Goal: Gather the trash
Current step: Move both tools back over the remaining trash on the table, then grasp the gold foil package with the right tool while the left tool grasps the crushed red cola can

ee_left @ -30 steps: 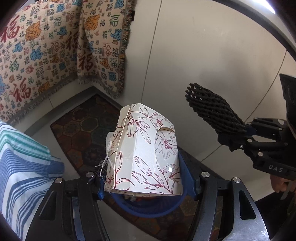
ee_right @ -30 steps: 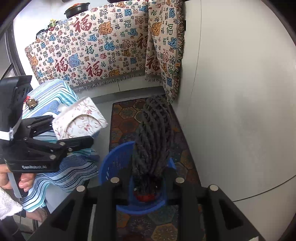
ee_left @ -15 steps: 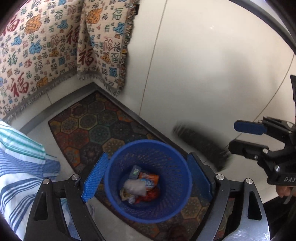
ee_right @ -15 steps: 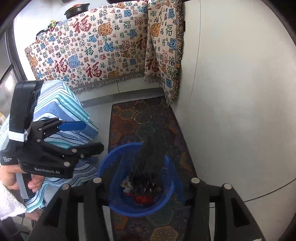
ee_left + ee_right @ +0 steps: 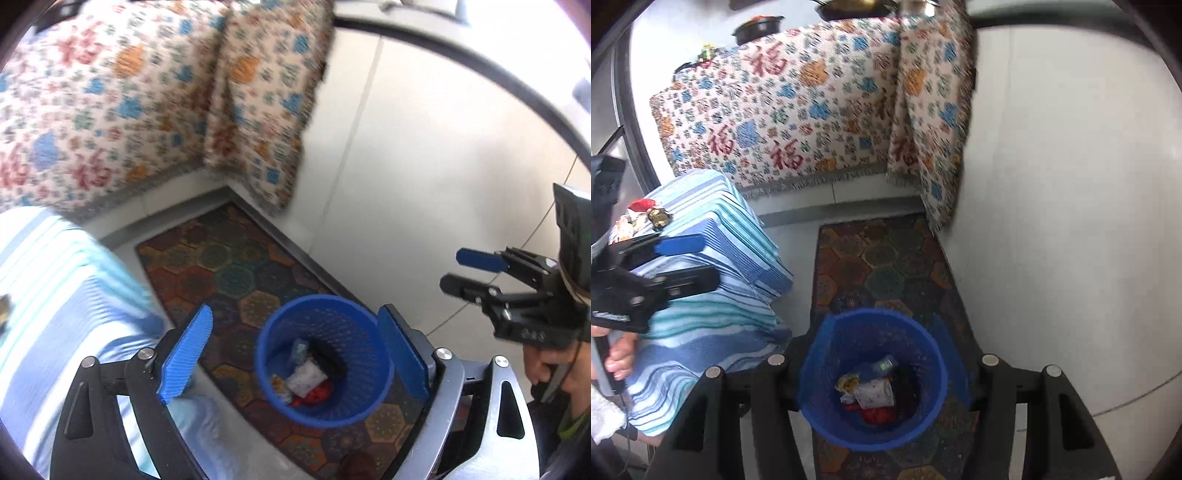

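Both empty, jaws spread, left gripper point(image 5: 295, 354) and right gripper point(image 5: 882, 373) poised above blue basket point(image 5: 373, 402) on rug's near edge, trash point(image 5: 873, 393) inside, apparently for dropping.

Patterned blanket point(image 5: 812, 122) carries repeated red 福 characters, readable in right wrist view, blurred in left wrist view. Pale lettering on the left gripper point(image 5: 613, 315) body and the right gripper point(image 5: 532, 335) body too blurred to read.
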A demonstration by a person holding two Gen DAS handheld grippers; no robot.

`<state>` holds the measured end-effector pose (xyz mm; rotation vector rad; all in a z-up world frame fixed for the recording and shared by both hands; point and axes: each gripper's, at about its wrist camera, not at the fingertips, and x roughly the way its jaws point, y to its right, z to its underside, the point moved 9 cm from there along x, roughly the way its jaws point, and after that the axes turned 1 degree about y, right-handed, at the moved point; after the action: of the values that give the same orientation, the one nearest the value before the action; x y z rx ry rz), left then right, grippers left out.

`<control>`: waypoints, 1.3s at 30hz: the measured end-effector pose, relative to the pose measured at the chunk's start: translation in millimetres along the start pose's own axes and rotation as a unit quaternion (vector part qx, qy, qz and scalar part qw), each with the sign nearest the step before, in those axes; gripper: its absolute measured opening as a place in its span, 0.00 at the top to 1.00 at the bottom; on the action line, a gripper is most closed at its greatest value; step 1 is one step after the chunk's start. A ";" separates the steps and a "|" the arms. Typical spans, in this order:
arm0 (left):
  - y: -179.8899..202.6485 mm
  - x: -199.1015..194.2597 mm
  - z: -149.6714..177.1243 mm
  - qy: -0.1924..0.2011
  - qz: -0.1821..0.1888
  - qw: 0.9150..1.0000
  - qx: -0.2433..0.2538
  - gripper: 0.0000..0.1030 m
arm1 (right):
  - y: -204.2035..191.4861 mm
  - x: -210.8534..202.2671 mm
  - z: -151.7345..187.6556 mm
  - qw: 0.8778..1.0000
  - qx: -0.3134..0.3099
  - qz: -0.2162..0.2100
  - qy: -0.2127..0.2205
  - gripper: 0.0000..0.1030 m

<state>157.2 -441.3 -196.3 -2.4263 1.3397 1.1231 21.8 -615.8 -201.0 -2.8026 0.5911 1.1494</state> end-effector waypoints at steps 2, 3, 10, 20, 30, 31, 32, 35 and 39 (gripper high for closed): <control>-26.6 -25.8 6.7 0.009 -0.020 1.000 -0.009 0.08 | -17.0 -3.0 -10.0 1.000 -0.011 -0.002 0.014 0.42; -39.1 -36.1 10.3 0.012 -0.031 0.999 -0.015 0.08 | -27.2 -3.9 -14.1 1.000 -0.015 -0.004 0.019 0.42; -164.7 -117.5 51.8 0.007 -0.143 0.988 -0.056 0.08 | -151.3 -2.2 -37.9 0.993 -0.083 -0.066 0.052 0.39; -349.0 -201.6 136.8 -0.044 -0.280 0.946 -0.159 0.07 | -344.4 27.4 -6.5 0.963 -0.212 -0.167 0.001 0.38; -410.5 -207.3 163.4 -0.059 -0.242 0.960 -0.127 0.00 | -394.2 67.8 1.7 0.960 -0.226 -0.160 -0.050 0.37; -412.8 -206.7 161.4 -0.060 -0.236 0.963 -0.119 0.00 | -396.7 71.3 2.1 0.960 -0.227 -0.157 -0.052 0.37; -417.5 -205.2 158.7 -0.061 -0.227 0.966 -0.109 0.00 | -397.9 72.8 0.6 0.960 -0.225 -0.160 -0.049 0.34; -432.4 -198.3 149.2 -0.064 -0.213 0.970 -0.095 0.00 | -396.9 82.0 -6.6 0.963 -0.216 -0.151 -0.047 0.24; -454.9 -195.9 141.9 -0.065 -0.206 0.972 -0.090 0.00 | -400.1 100.2 -23.2 0.967 -0.194 -0.156 -0.054 0.21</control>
<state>372.5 22.2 -261.6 -2.5363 0.6741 1.2986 249.6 -282.9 -290.1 -2.9606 -0.1005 1.4643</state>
